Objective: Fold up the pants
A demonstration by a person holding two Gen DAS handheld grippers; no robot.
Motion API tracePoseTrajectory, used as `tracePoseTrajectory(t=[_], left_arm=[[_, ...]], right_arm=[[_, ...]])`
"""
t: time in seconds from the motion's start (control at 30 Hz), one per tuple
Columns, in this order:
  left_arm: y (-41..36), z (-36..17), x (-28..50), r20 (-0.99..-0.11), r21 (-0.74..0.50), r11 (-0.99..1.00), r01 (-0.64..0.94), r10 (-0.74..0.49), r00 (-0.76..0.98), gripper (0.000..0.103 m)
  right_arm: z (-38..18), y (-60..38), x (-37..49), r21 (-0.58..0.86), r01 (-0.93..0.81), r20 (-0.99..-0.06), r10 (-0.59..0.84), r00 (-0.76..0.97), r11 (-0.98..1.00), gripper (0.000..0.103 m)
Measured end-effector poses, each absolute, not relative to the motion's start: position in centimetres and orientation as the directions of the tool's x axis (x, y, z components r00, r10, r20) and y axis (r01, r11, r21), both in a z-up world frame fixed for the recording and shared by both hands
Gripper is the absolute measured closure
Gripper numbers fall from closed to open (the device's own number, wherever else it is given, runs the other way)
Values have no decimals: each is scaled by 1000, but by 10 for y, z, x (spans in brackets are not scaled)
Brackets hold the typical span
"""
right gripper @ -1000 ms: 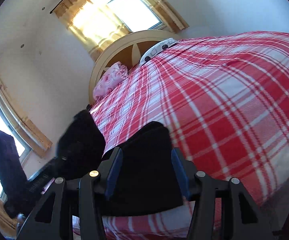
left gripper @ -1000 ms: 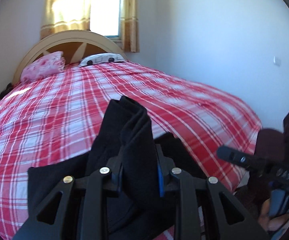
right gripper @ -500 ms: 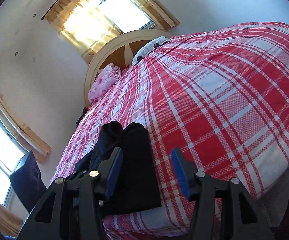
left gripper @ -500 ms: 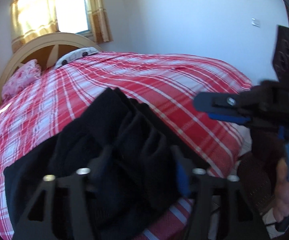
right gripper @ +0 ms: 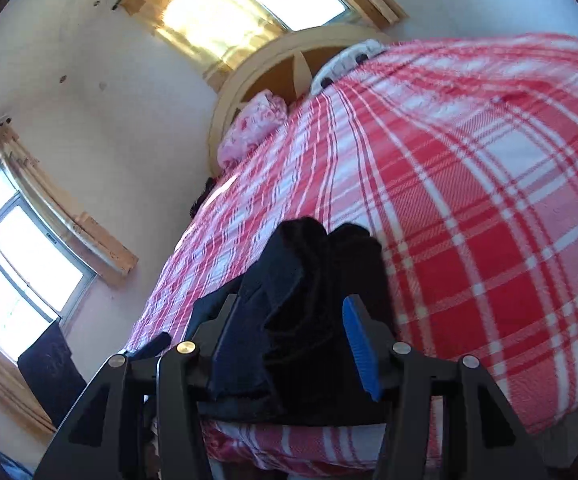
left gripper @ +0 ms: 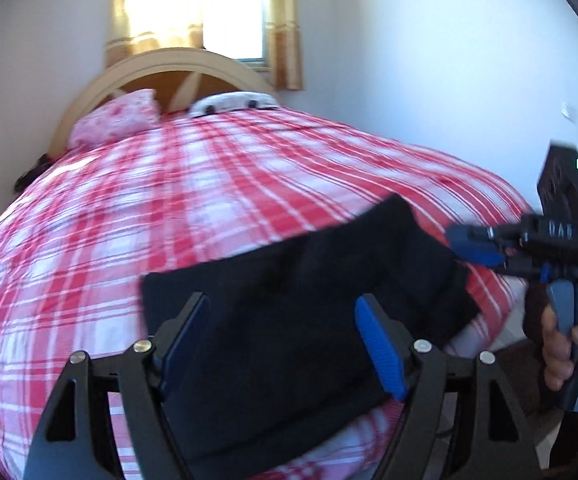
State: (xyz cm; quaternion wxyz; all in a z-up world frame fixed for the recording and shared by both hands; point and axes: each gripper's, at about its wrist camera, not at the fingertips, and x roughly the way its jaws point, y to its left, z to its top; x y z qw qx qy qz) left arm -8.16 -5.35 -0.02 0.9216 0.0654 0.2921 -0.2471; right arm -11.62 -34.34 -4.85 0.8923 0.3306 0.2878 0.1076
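Left wrist view: your left gripper (left gripper: 283, 344) hangs with jaws spread over the black pants (left gripper: 301, 300), folded on the plaid bed (left gripper: 209, 184) at its near edge. Right wrist view: your right gripper (right gripper: 293, 344) also gapes, fingers straddling the pants (right gripper: 309, 280).

The black pants (left gripper: 289, 300) lie folded into a flat, roughly rectangular bundle on the red-and-white checked bed (left gripper: 209, 184), close to its foot edge and toward the right foot corner. The long side runs along that edge. At one end the fabric bunches into two soft, rounded folds (right gripper: 329, 248), standing slightly raised.
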Motion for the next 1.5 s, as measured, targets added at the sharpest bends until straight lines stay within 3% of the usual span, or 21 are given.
tracePoseTrajectory(t=[0.2, 0.3, 0.33, 0.37, 0.5, 0.67, 0.9, 1.03, 1.13, 1.3, 1.5], left_arm=[[-7, -5, -59, -595, -58, 938, 343, -308, 742, 25], [7, -12, -51, -626, -87, 950, 301, -287, 725, 25], [9, -12, -49, -629, -95, 952, 292, -285, 724, 25], [10, -11, -50, -627, -101, 952, 290, -287, 724, 25], [6, -10, -53, -617, -79, 950, 303, -285, 733, 25], [-1, -22, -50, -652, -97, 937, 335, -314, 690, 25], [-15, -57, -62, -733, -7, 943, 332, -231, 640, 25], [-8, -55, -67, -740, -26, 947, 321, -234, 631, 25], [-8, -35, -66, -711, -15, 946, 325, -239, 661, 25], [-26, 1, -44, -640, -21, 944, 329, -266, 721, 19], [-54, -28, -2, -692, 19, 942, 336, -230, 684, 18]], right_arm=[[-75, -320, -81, 622, 70, -575, 394, 717, 780, 47], [-71, -313, -79, 586, 65, -582, 363, 728, 807, 50], [-69, -311, -79, 567, 60, -587, 353, 729, 821, 74], [-66, -307, -79, 535, 46, -597, 339, 727, 844, 86], [-51, -301, -99, 464, -33, -552, 318, 771, 885, 86], [-65, -305, -120, 373, 1, -595, 239, 767, 928, 86], [-82, -330, -116, 528, 29, -556, 319, 767, 849, 79], [-59, -349, -134, 529, 110, -488, 196, 851, 841, 78], [-36, -341, -134, 483, 60, -446, 186, 875, 874, 78], [-17, -297, -103, 290, -55, -466, 192, 864, 955, 78], [-39, -289, -53, 266, -7, -568, 162, 807, 964, 78]])
